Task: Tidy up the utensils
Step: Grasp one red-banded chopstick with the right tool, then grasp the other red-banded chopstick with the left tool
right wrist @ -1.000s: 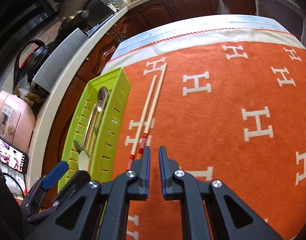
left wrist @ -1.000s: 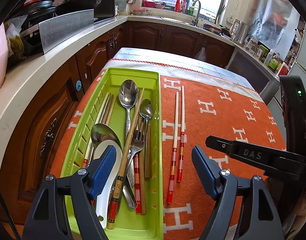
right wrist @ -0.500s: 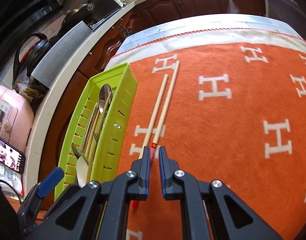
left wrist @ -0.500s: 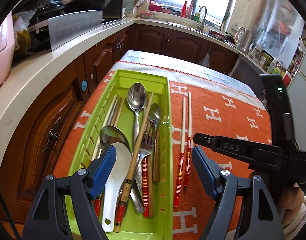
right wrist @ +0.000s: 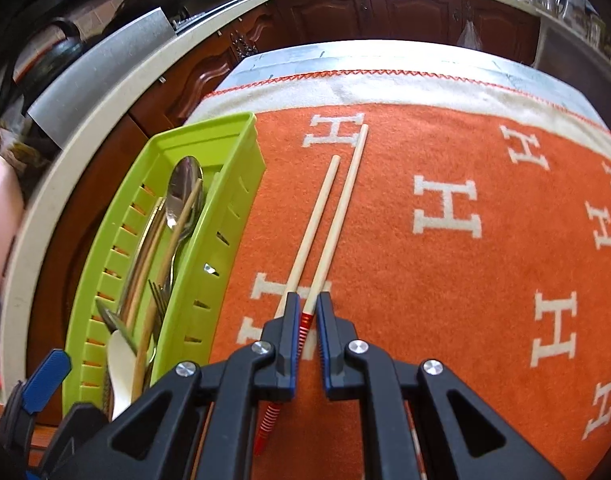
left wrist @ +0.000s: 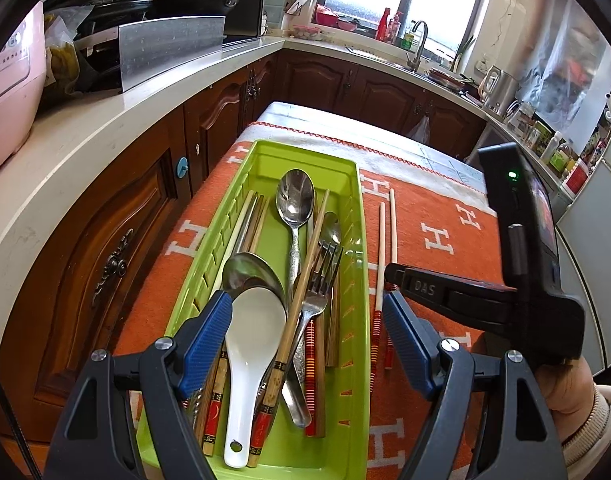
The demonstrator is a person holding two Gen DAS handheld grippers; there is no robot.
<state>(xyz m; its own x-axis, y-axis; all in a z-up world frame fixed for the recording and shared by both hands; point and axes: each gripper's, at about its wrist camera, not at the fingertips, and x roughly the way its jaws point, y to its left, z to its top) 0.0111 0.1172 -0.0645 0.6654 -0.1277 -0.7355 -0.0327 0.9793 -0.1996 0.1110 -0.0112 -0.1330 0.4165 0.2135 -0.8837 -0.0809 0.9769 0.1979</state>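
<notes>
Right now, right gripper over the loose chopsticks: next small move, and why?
Probably open it a little, then lower. The right gripper is nearly shut above the chopstick pair on the orange cloth, so both sticks won't fit between its fingers. The green tray lies beside them.

chopsticks' (right wrist: 325, 216) striped ends hidden, tray (left wrist: 355, 240) cropped

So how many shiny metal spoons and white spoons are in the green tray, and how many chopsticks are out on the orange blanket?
Shiny metal spoons: 3
White ceramic spoon: 1
Red-striped wooden chopsticks on the orange blanket: 2
Total: 6
</notes>
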